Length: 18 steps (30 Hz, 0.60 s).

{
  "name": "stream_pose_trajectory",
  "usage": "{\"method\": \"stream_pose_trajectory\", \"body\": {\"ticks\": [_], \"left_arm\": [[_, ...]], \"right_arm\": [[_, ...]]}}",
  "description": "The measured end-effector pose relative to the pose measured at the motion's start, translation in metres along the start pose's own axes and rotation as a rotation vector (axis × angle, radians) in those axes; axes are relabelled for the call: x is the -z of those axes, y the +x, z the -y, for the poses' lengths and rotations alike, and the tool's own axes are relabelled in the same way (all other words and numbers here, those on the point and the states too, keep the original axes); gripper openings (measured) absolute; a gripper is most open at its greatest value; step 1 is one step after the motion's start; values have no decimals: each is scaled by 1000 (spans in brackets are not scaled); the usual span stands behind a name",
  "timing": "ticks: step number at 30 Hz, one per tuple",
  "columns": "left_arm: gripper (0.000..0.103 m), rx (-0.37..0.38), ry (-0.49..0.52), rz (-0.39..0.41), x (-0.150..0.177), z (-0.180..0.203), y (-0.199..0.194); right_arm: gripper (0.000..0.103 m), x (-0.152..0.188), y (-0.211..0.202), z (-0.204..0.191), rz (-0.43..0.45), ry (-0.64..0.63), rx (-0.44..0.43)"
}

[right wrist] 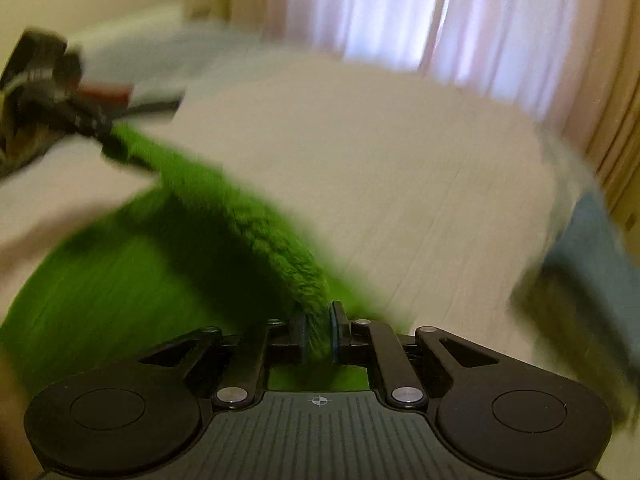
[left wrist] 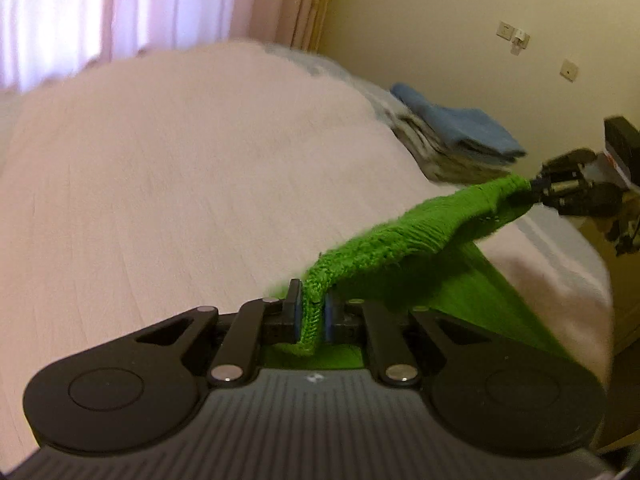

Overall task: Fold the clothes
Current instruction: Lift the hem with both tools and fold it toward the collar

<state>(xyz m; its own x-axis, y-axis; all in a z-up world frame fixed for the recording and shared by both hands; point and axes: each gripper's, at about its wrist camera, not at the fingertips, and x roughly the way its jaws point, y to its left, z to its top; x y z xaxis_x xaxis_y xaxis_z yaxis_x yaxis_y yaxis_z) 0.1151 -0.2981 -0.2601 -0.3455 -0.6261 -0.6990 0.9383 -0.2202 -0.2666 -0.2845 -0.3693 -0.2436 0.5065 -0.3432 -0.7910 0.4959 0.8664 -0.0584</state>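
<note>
A green knitted cloth (left wrist: 400,236) is held up above the bed between both grippers, its top edge stretched and the rest hanging down. My left gripper (left wrist: 312,314) is shut on one corner of it. My right gripper (right wrist: 318,334) is shut on the other corner of the green cloth (right wrist: 224,216). The right gripper also shows in the left wrist view (left wrist: 538,184) at the far end of the cloth. The left gripper shows blurred in the right wrist view (right wrist: 102,130).
A bed with a pale pink cover (left wrist: 180,168) lies under the cloth. A stack of folded clothes with a blue one on top (left wrist: 460,128) sits at the bed's far side. Curtains (left wrist: 120,8) hang behind. A blue cloth (right wrist: 588,248) lies at the bed's right edge.
</note>
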Motion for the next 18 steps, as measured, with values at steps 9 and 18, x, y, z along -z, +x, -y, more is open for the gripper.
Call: {"method": "stream_pose_trajectory", "body": {"ticks": [9,18], "left_arm": [[27,-86,-531,-171,143,55,-25],[42,-84,-988,91,149,38,-8]], "right_arm": [[78,92,-15,-34,-155,601,-22],[78,119,5,22,105,1381,-215]]}}
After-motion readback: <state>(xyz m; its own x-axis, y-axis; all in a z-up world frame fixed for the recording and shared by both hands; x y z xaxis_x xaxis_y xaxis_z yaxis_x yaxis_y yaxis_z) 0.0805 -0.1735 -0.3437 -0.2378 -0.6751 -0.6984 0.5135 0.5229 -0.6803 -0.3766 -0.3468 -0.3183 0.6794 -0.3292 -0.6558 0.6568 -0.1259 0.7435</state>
